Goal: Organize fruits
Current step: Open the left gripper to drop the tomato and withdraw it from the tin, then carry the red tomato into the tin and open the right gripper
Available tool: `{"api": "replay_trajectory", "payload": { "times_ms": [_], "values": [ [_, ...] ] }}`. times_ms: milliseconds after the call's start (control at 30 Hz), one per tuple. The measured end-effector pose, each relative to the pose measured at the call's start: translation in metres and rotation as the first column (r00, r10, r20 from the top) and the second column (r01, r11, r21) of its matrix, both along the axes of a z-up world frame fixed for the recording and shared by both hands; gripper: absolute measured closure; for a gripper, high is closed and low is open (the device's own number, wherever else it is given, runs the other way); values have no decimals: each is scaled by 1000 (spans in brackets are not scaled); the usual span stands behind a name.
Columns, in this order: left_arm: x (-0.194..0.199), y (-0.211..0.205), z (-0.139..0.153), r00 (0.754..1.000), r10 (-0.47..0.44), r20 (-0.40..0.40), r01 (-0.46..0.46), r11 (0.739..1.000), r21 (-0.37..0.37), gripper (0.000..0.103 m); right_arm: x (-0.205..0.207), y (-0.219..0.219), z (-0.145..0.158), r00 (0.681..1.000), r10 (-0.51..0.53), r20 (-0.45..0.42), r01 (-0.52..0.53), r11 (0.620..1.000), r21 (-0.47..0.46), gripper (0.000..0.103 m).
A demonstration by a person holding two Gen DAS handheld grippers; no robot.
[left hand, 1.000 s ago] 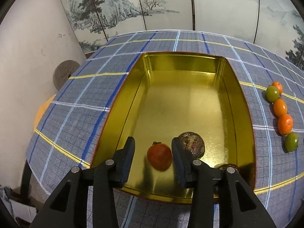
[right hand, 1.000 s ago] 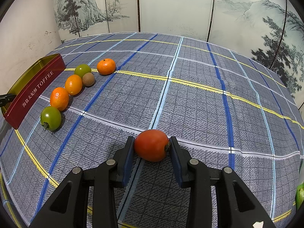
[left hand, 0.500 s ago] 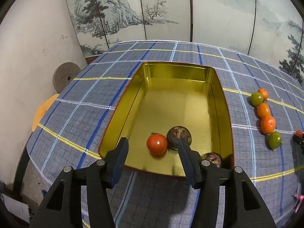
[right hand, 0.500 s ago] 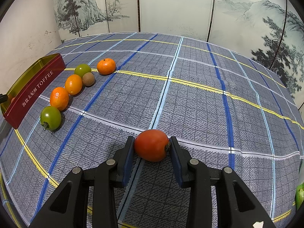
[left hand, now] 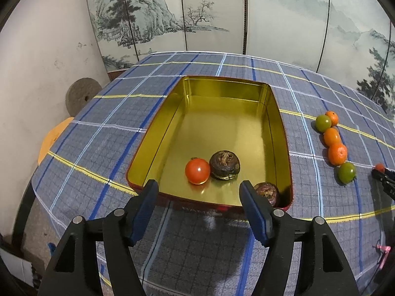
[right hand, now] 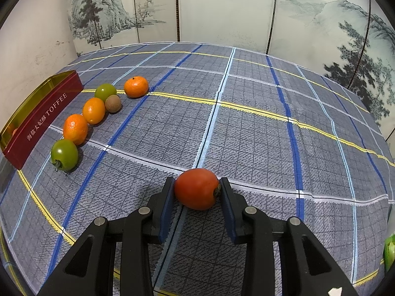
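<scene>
A gold-lined red tin (left hand: 276, 113) lies on the plaid cloth; inside rest a small red tomato (left hand: 197, 171) and two dark brown fruits (left hand: 224, 164), (left hand: 267, 193). My left gripper (left hand: 198, 193) hangs above the tin's near rim, its jaws opening with nothing between them. In the right wrist view my right gripper (right hand: 196, 192) is shut on a red tomato (right hand: 196, 188) that sits on the cloth. A row of orange and green fruits (right hand: 93, 110) lies beside the tin's red wall (right hand: 42, 118). The same row (left hand: 337, 153) shows at the right of the left wrist view.
The right gripper's tip with its tomato (left hand: 380, 170) peeks in at the right edge of the left wrist view. A small brown fruit (right hand: 113, 103) sits among the row. A painted folding screen (right hand: 222, 9) stands behind the table. A green thing (right hand: 389, 252) shows at the right edge.
My left gripper let go of the small red tomato, which now rests in the tin, and drew back and up while its jaws widened. The right gripper stayed still on its tomato.
</scene>
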State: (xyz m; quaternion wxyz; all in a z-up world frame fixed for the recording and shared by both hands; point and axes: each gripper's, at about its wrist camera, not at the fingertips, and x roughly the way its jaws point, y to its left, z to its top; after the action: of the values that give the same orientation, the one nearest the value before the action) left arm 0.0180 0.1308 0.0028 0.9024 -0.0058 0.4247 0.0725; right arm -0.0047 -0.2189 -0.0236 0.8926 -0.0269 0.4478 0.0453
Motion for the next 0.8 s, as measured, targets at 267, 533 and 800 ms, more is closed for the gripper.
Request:
{"api": "replay_trajectory", "payload": {
  "times_ms": [267, 533, 800],
  "values": [
    [-7, -7, -1, 1000, -29, -2, 29, 1000, 9, 34, 2, 2, 0, 999, -36, -9, 36, 999, -3, 70],
    [-12, -11, 2, 999, -34, 17, 34, 999, 3, 32, -1, 8, 10, 998, -62, 3, 62, 998, 5, 71],
    [-14, -8, 0, 1000, -21, 17, 21, 1000, -13, 30, -5, 39, 45, 997, 10, 71, -14, 998, 53, 71]
  ]
}}
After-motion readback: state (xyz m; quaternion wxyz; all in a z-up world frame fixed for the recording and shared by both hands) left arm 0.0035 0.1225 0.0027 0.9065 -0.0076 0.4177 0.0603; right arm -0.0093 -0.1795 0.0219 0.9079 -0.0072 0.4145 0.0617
